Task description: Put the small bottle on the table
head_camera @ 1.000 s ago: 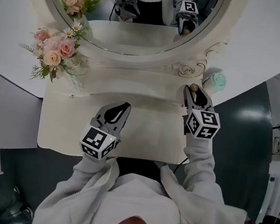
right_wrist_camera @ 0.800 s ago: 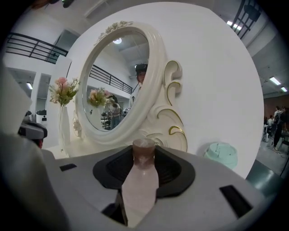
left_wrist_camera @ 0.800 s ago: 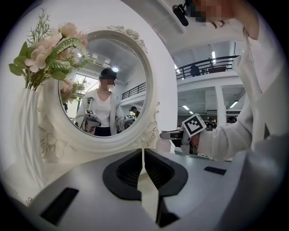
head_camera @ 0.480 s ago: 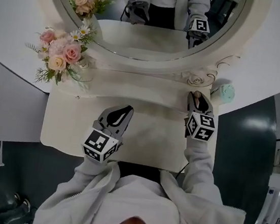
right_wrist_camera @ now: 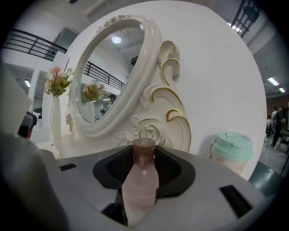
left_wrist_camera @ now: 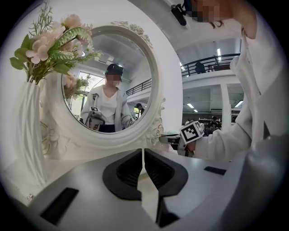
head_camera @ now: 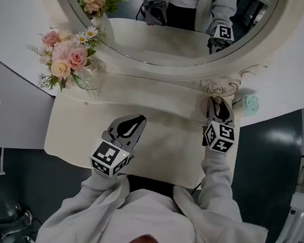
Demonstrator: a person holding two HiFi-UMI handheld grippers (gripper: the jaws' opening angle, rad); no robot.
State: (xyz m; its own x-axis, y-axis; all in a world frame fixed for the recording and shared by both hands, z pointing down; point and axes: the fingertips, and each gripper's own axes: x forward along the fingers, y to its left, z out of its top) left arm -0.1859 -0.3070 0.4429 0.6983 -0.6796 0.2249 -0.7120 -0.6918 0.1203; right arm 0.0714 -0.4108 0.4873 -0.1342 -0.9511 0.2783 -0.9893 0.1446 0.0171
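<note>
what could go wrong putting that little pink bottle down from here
The small bottle, held in the right gripper, lies along its jaws, cap forward, so once released it may roll. It is close to the mirror frame and may knock it. The right edge of the table is near.

Cream dressing table (head_camera: 70, 132) against a white wall (head_camera: 16, 11), oval mirror in an ornate white frame (head_camera: 148, 67) at its far side, pink flowers (head_camera: 63, 59) far left, mint-green cup (head_camera: 248, 104) far right, dark floor (head_camera: 269, 156) beside it, ceiling strip lights (left_wrist_camera: 217, 46) overhead
</note>
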